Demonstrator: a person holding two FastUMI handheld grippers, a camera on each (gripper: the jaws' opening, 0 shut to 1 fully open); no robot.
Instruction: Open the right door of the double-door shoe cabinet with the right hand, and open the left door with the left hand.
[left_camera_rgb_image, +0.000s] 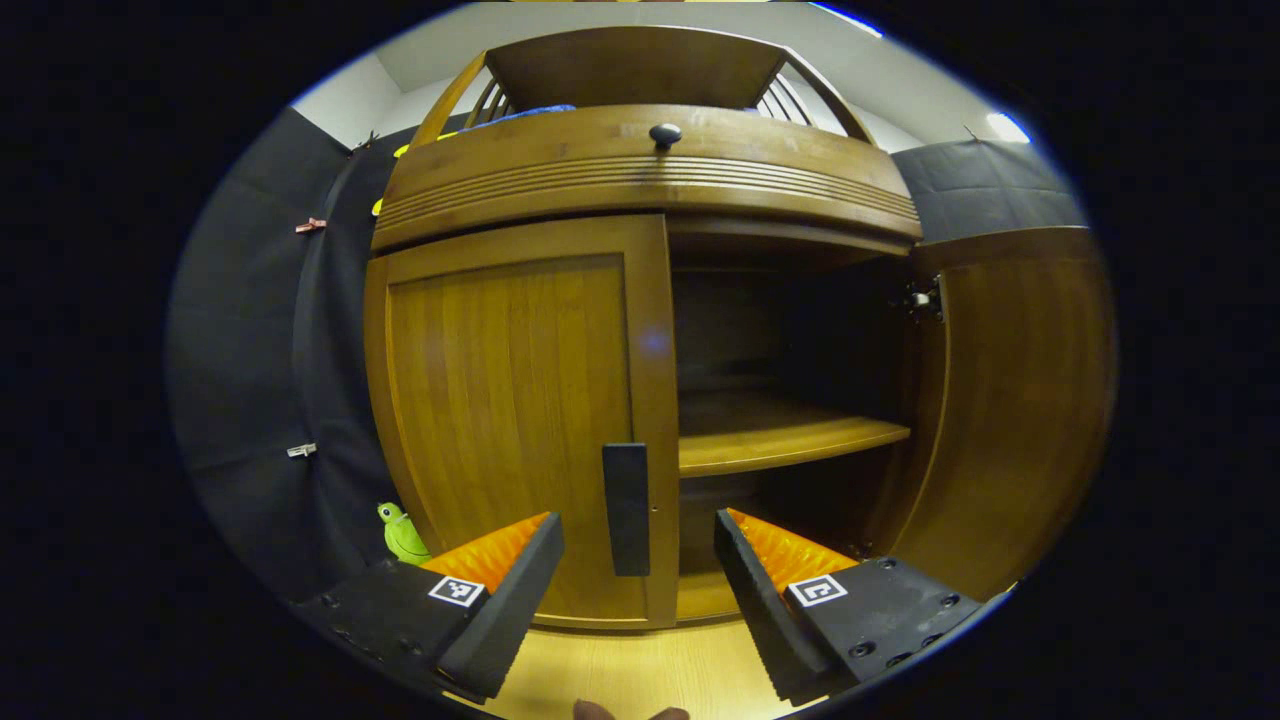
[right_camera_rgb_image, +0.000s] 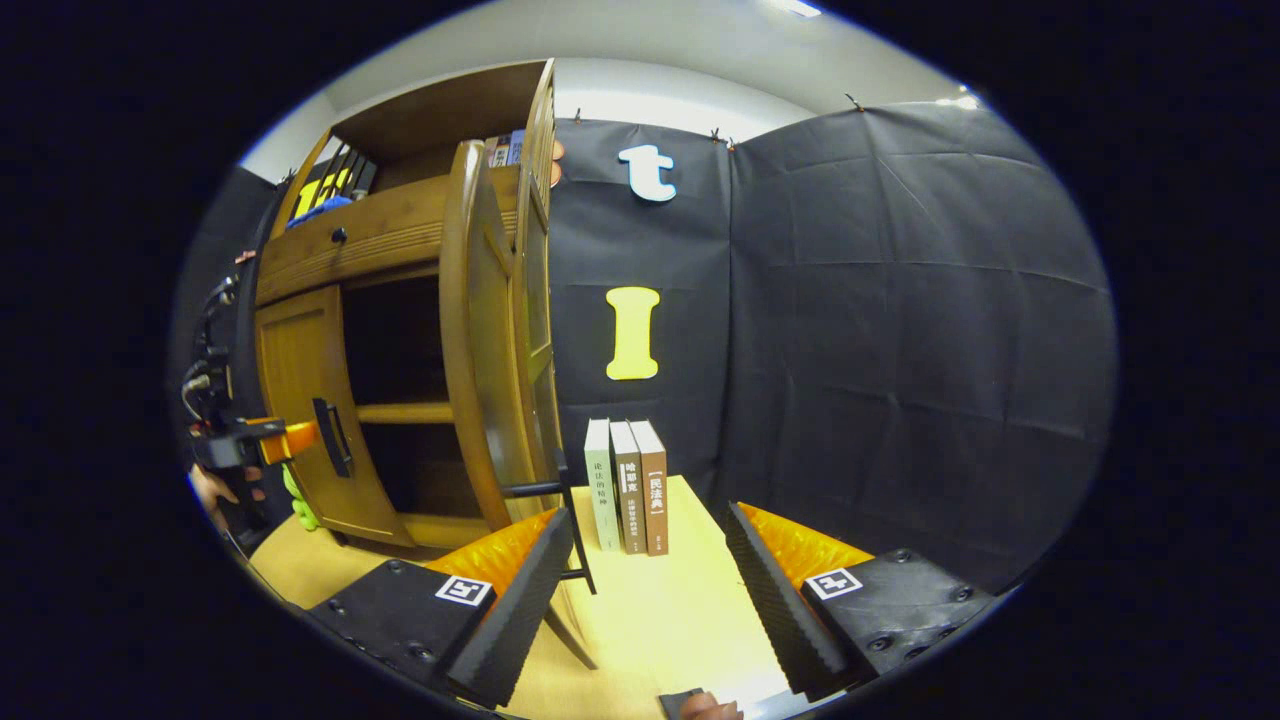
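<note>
Fingers of left gripper (left_camera_rgb_image: 640, 585) spread wide, empty, either side of left door handle (left_camera_rgb_image: 626, 508) at lower centre, not touching. Left door (left_camera_rgb_image: 515, 420) closed; right door (left_camera_rgb_image: 1010, 400) swung open at right. Right gripper (right_camera_rgb_image: 645, 590) open, holding nothing, near right door handle (right_camera_rgb_image: 560, 520). Risk: closing too early, pinching air; pulling askew, slipping off handle.

The left gripper (left_camera_rgb_image: 639, 560) is held level, its two fingers wide apart and gripping nothing. The right gripper (right_camera_rgb_image: 650, 560) is also level with fingers spread and nothing between them. In the right gripper view, a hand (right_camera_rgb_image: 212, 492) holds the left gripper.
</note>
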